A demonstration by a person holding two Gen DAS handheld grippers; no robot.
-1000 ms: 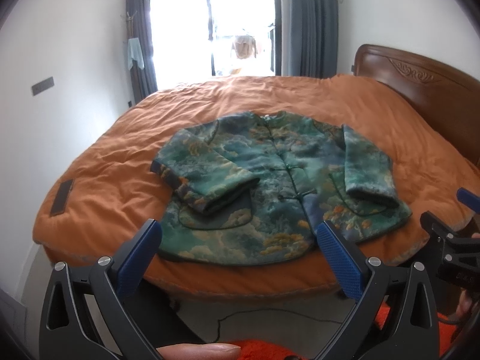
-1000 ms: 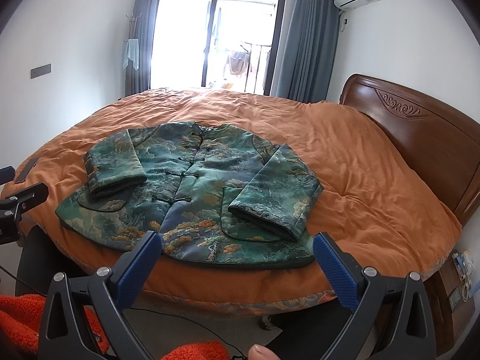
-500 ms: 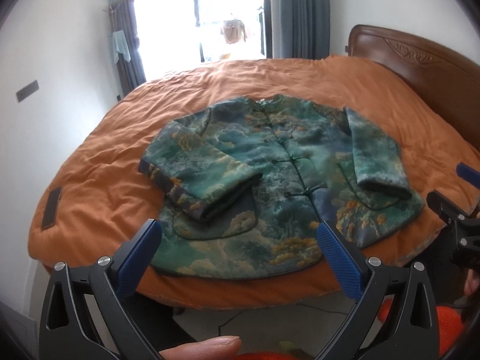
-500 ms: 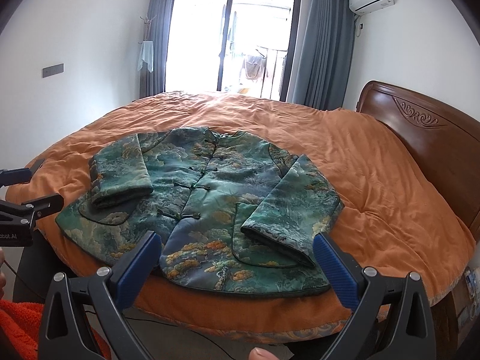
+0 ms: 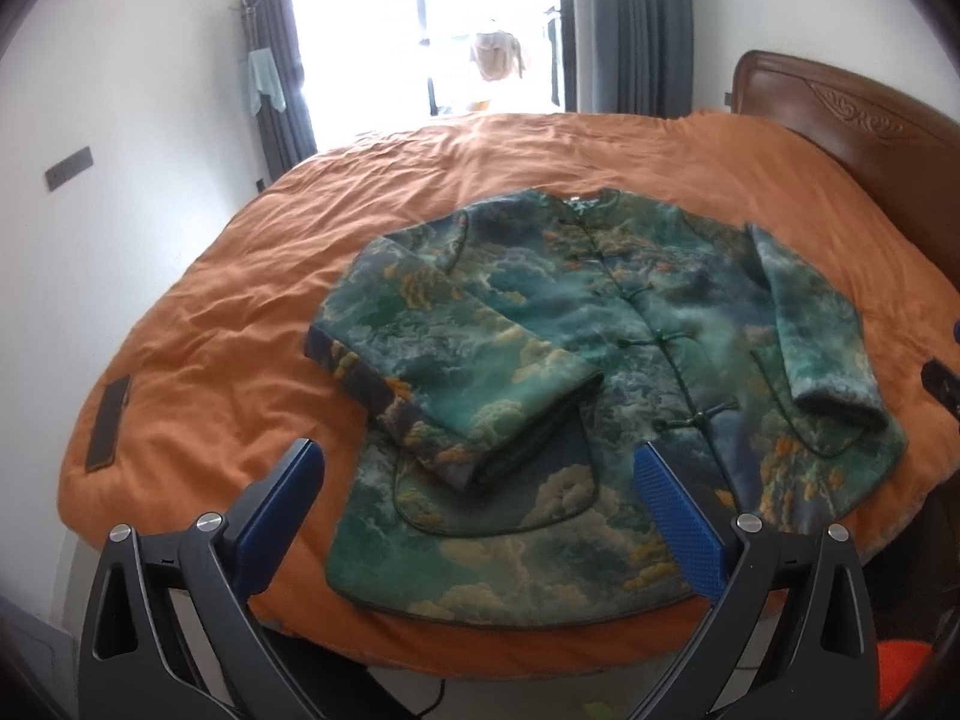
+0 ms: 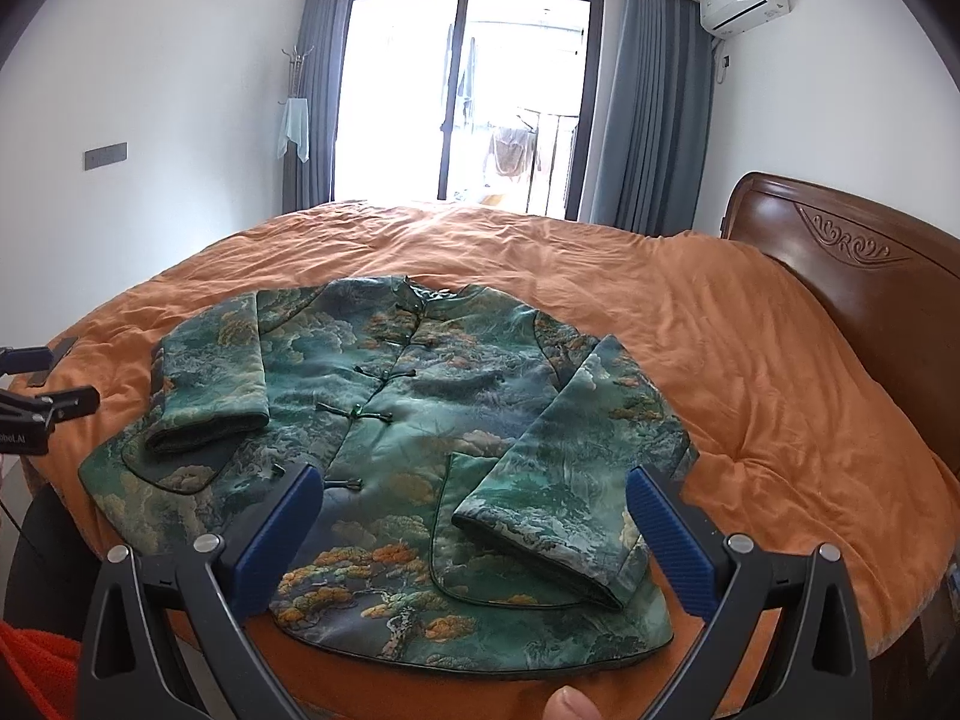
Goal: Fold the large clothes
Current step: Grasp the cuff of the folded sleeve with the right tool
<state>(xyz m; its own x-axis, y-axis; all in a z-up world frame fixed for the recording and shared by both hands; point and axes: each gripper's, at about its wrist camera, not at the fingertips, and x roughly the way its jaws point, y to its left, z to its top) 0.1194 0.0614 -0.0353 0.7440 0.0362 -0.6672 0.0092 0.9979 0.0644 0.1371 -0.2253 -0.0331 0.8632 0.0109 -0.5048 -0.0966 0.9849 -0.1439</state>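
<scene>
A green padded jacket (image 5: 600, 360) (image 6: 420, 420) with a cloud and tree print lies face up near the front edge of the bed, buttons closed. Both sleeves are folded in over its front: the left sleeve (image 5: 456, 372) and the right sleeve (image 6: 576, 468). My left gripper (image 5: 480, 510) stands open above the jacket's lower left part, nothing between its blue pads. My right gripper (image 6: 474, 528) hangs open over the lower right hem and the right sleeve's cuff. In the right wrist view the left gripper's tip (image 6: 42, 402) shows at the far left.
The bed carries an orange quilt (image 6: 750, 360) and has a carved wooden headboard (image 6: 852, 252) on the right. A dark flat object (image 5: 108, 420) lies on the quilt at the left. A balcony door (image 6: 462, 96) with grey curtains is behind. A thumb (image 6: 570, 705) shows at the bottom.
Both grippers have moved forward and closer to the jacket, which now fills more of each view. The jaws stay open; the jacket has not moved.
</scene>
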